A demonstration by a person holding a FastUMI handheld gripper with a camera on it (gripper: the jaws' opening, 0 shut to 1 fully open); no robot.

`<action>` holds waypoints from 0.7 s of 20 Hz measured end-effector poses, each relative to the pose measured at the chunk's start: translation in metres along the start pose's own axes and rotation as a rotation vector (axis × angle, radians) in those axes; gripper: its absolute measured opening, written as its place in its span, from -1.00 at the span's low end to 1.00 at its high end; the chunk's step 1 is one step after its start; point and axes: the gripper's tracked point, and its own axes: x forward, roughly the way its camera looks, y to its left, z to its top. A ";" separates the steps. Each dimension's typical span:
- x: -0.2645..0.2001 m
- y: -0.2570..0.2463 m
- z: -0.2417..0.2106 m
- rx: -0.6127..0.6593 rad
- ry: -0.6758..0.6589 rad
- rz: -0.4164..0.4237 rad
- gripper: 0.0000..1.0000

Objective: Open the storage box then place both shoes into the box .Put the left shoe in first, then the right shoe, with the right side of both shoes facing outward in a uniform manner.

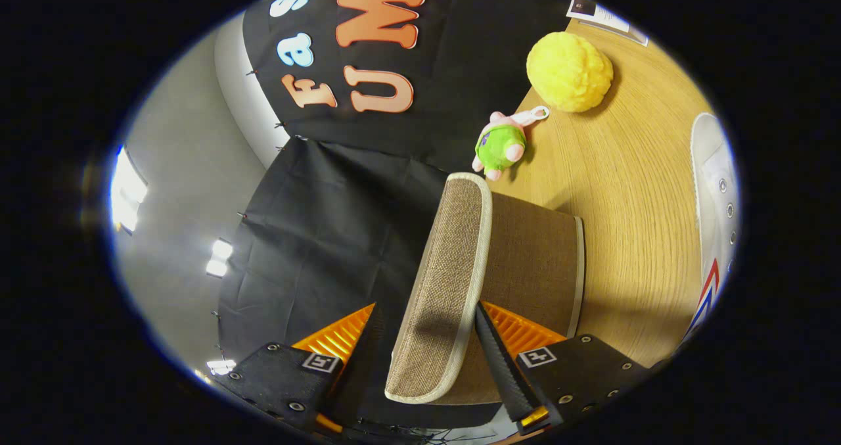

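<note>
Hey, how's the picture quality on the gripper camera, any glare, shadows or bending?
Gripper view: fisheye bends the table grain into curves; ceiling lights blow out white; the box lid, between the gripper fingers, casts a shadow on the wood; the shoe smears at the rim.

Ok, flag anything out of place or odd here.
Nothing damaged or spilled. The box lid stands raised between the gripper fingers. A plush toy and a yellow ball lie on the table, unrelated to shoes.

The tool [427, 346] is rolled sideways, its fingers parted and unclamped.
</note>
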 end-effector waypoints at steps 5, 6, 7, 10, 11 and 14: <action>0.005 -0.003 0.007 -0.036 -0.043 -0.033 -0.07; 0.008 -0.005 0.004 -0.044 -0.036 -0.043 -0.19; 0.010 -0.008 0.001 -0.047 -0.027 -0.048 -0.31; 0.011 -0.010 0.000 -0.014 -0.030 -0.060 -0.47; 0.011 -0.011 0.000 -0.021 -0.037 -0.060 -0.63; 0.013 -0.012 -0.001 -0.028 -0.037 -0.072 -0.76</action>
